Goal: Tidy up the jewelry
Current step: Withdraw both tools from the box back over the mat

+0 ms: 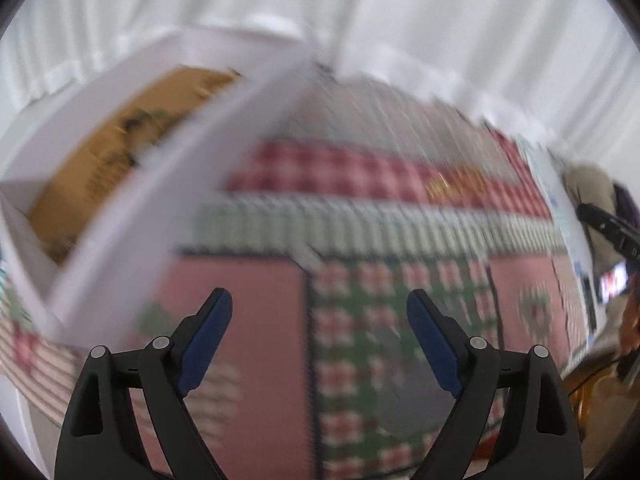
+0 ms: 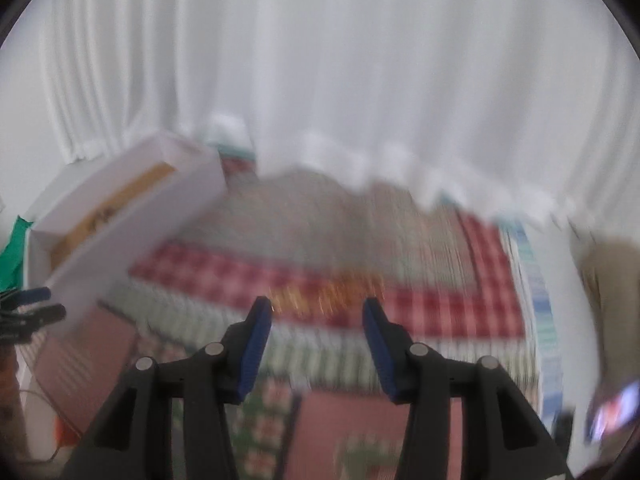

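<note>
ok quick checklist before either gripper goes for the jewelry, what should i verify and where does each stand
1. Left gripper open and empty: ok, its fingers are spread with only the patterned cloth between them.
2. Right gripper open and empty: ok, nothing sits between its fingers.
3. Jewelry located: ok, a gold glittery patch lies on the red checked band just ahead of the right gripper; blur hides which pieces.
4. White box open to receive: ok, no lid on it and its tan lining shows.
5. Free space inside the box: cannot tell, dark shapes on the lining are smeared.
6. Views sharp enough to aim: not ok, both are motion-blurred.
</note>
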